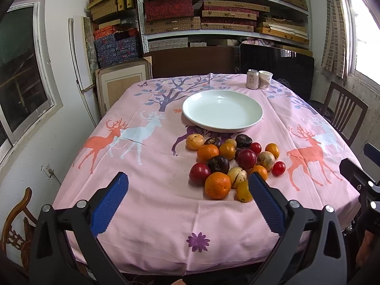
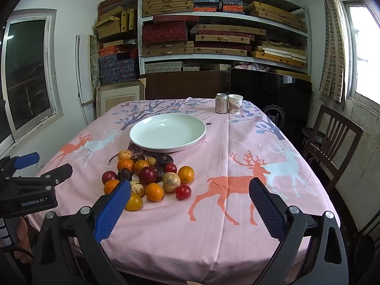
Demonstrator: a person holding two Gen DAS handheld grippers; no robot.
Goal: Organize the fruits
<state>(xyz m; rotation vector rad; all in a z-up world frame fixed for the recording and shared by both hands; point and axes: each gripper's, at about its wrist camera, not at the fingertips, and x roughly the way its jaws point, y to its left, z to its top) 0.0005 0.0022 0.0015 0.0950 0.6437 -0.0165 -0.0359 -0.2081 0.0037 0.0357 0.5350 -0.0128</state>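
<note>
Table edge: the near hem of the pink deer tablecloth (image 1: 152, 213) drops off right under both tools, and the corners fall away left and right.
Open room, left: bare cloth runs from the left gripper (image 1: 187, 185) out to the left edge.
Open room, right: a wide bare stretch over the orange deer print, from the fruit pile (image 2: 148, 178) to the right edge by the wooden chair (image 2: 332, 147).
Fruit pile: oranges, red plums, dark and pale passion fruits, clustered touching one another, near the front, just before the white plate (image 2: 167, 131).
Plate: mid-table, nothing in it, its near rim close behind the rearmost fruits.
Back edge: a drink can (image 2: 221, 103) and paper cup (image 2: 235, 104) side by side, well apart from the fruit.
Left gripper: spread wide, blue pads grasping nothing; its right pad overlaps the nearest fruits in view, contact unclear.
Right gripper (image 2: 190, 190): spread wide too, nothing held, hovering above the near cloth.
</note>
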